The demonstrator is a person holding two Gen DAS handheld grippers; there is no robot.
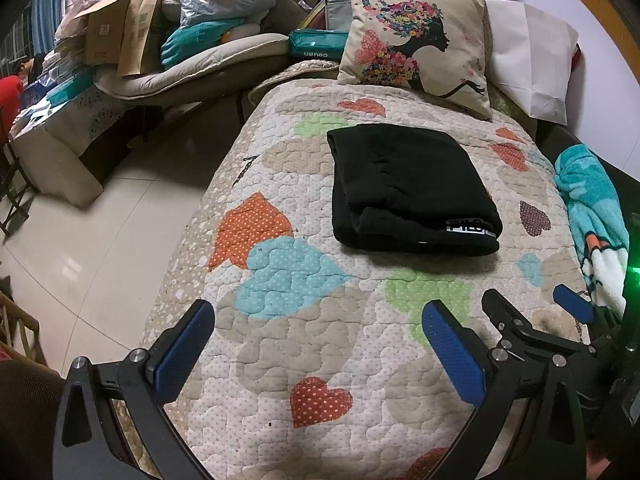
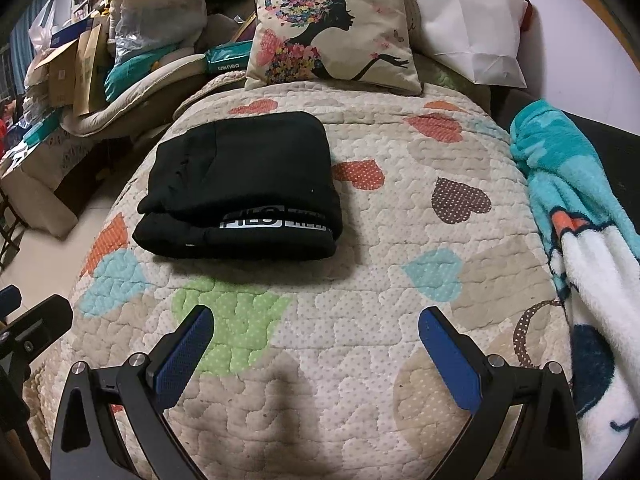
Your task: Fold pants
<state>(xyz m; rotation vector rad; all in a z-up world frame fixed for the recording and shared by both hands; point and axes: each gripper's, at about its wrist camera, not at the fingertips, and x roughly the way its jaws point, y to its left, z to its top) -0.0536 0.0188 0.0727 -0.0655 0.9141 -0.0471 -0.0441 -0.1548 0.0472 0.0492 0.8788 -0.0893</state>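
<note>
A quilted heart-print bedspread (image 2: 400, 240) covers the bed. The black pants (image 2: 240, 184) lie folded in a thick rectangle at its far middle. Nearer, left tongs (image 1: 318, 320) and right tongs (image 2: 316, 326) hover spread wide, empty.

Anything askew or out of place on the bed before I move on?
Nothing stands out. The black pants lie folded in a compact stack on the quilt, edges roughly aligned. Left gripper and right gripper are open, clear of them.
</note>
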